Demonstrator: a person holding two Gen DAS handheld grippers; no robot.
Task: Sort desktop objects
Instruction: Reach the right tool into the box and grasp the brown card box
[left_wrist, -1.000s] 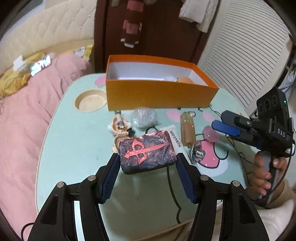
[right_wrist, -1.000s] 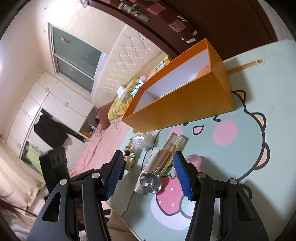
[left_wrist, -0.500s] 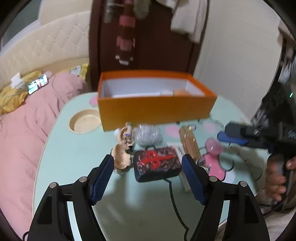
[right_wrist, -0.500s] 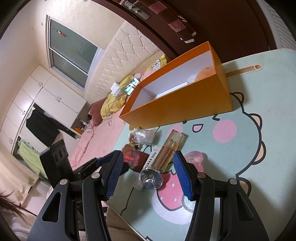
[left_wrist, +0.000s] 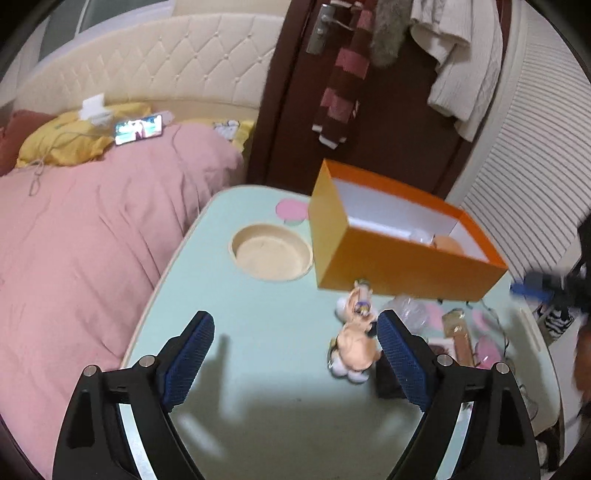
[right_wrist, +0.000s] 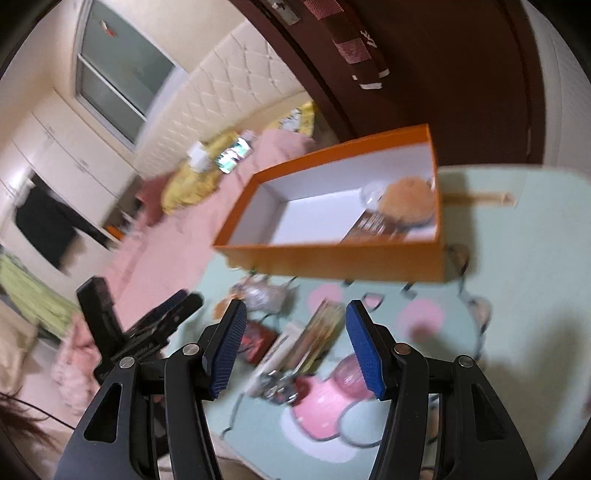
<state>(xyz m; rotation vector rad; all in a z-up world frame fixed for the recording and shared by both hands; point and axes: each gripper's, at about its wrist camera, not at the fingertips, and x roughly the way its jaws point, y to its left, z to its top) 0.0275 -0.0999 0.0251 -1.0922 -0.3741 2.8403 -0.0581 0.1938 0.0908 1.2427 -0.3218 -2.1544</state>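
Observation:
My left gripper (left_wrist: 295, 350) is open and empty above the mint table (left_wrist: 258, 325). A small figurine (left_wrist: 356, 347) lies just left of its right finger. The dark red-patterned box (right_wrist: 256, 341) lies on the table, mostly hidden behind that finger in the left view. My right gripper (right_wrist: 293, 345) is open and empty, raised over a tall perfume bottle (right_wrist: 319, 332), a crumpled clear wrap (right_wrist: 264, 293) and a pink object (right_wrist: 349, 374). The orange box (right_wrist: 332, 254) holds an orange plush (right_wrist: 406, 201) and a booklet. The left gripper also shows in the right wrist view (right_wrist: 162, 317).
A round cup recess (left_wrist: 271, 253) sits in the table left of the orange box (left_wrist: 399, 266). A pink bed (left_wrist: 85, 236) borders the table's left side. A dark door with hung clothes (left_wrist: 369, 92) stands behind. A cable runs across the table.
The left gripper let go of the dark patterned box, opened wide and swung left. The right gripper rose and tilted, now looking down into the orange box.

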